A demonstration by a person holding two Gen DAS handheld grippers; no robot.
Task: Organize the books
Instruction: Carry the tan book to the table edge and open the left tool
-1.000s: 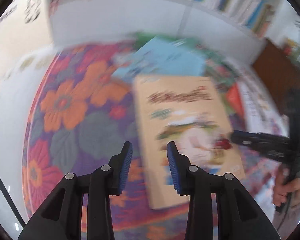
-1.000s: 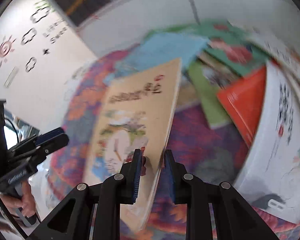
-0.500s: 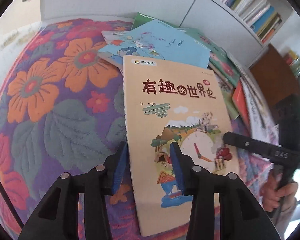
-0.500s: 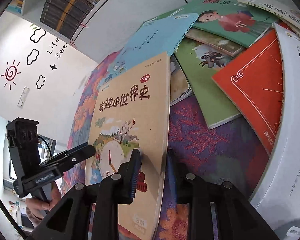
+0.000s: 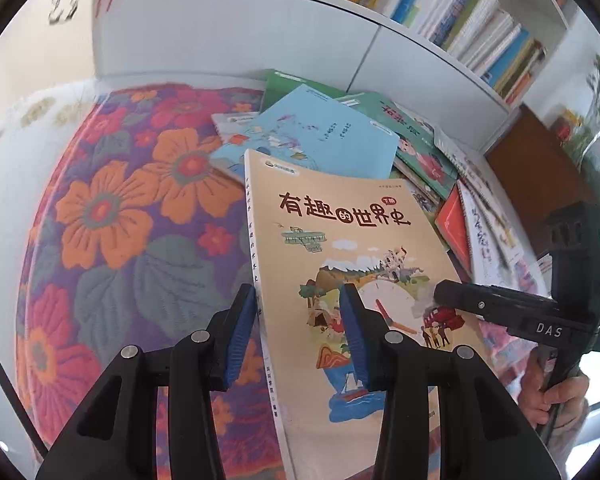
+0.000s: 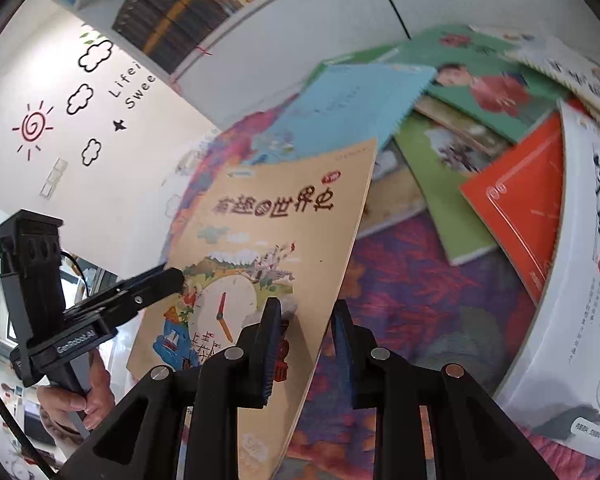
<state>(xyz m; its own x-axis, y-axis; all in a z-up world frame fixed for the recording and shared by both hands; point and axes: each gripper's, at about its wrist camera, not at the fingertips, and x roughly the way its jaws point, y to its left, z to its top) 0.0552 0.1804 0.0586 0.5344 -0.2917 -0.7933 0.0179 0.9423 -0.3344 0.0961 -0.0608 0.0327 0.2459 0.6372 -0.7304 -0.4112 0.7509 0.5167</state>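
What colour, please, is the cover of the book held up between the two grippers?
Tan, almost sandy, with dark red title lettering: the book shows best in the left wrist view.

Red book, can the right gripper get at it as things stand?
Probably not yet: the right gripper straddles the edge of the tan book, so it looks occupied, and the white book seems to overlap the red book.
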